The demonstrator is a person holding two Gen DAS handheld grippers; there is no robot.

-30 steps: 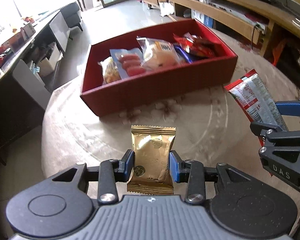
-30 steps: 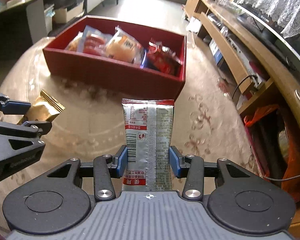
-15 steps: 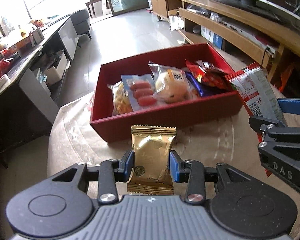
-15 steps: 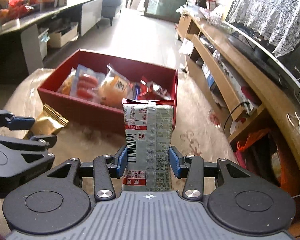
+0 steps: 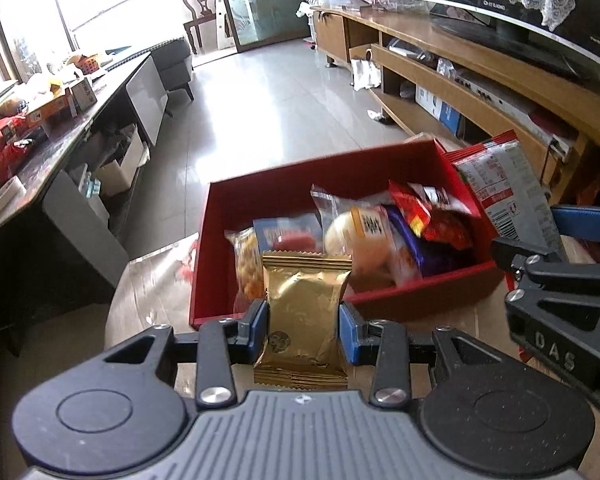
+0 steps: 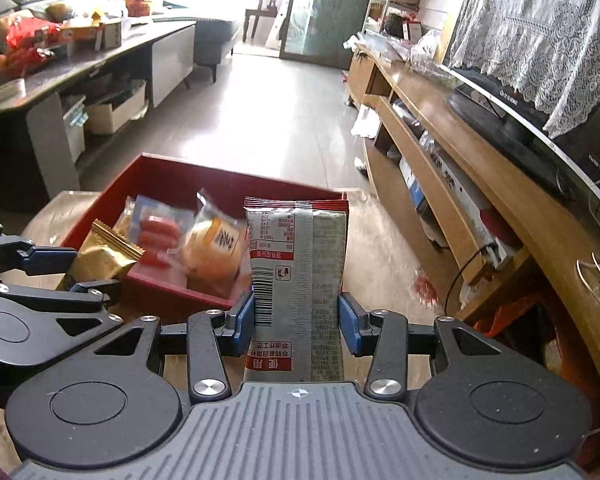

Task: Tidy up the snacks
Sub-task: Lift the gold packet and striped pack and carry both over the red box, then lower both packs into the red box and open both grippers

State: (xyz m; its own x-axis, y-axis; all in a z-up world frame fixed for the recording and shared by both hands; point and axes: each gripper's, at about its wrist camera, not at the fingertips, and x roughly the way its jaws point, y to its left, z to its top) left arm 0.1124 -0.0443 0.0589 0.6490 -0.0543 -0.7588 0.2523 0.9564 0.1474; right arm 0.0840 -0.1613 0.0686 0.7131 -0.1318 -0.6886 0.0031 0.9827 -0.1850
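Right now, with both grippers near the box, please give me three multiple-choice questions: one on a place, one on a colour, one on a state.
1. Where does the sausage packet lie?
A. inside the red box
B. on the floor
C. in the left gripper

2. What colour is the packet in the left gripper?
A. green
B. gold
C. white

3. What is the state of the right gripper?
A. open and empty
B. shut on a spoon
C. shut on the silver and red packet

Answers:
1. A, it lies among the other snacks between the box walls.
2. B, the gold packet sits between the blue pads.
3. C, both pads press on the sides of the packet.
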